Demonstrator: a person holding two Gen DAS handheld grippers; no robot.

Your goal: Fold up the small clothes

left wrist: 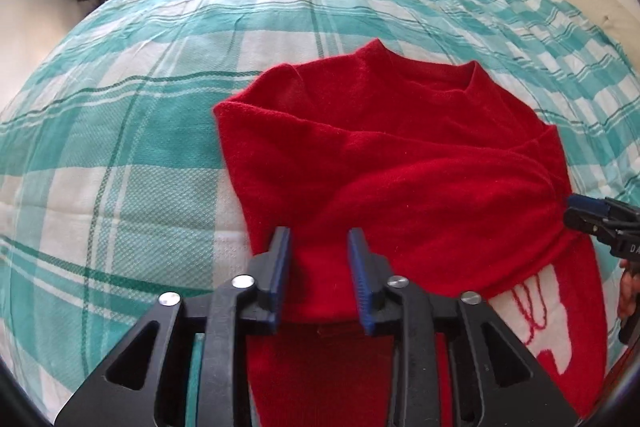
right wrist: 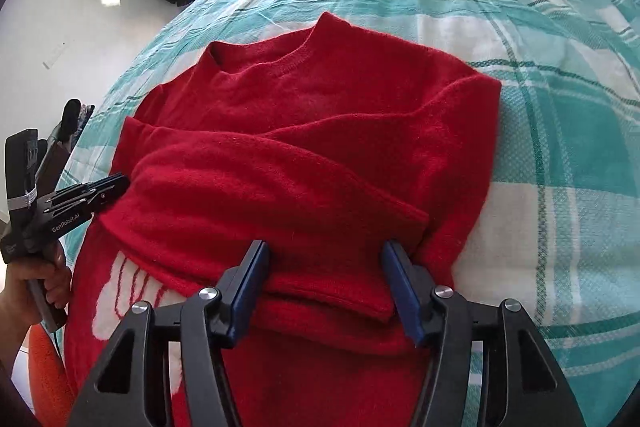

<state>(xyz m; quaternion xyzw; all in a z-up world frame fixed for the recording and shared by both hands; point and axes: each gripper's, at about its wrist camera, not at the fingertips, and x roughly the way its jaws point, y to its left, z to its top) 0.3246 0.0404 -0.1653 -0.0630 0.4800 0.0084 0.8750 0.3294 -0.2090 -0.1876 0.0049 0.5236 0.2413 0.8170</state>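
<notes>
Since both your left tongs point(left wrist: 318, 247) and right tongs point(right wrist: 326, 259) hang half-open and empty, pinch the soft, limp red sweater point(left wrist: 400, 167) at its hem corners.

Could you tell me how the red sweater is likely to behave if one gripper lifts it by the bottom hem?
The red sweater is soft knit that creases easily, so it would probably sag and drape, not hold its shape. Its sleeves lie loosely crossed over the body, so they would likely slide off and unfold. The fuzzy surface should grip well on the pads, not slip.
</notes>
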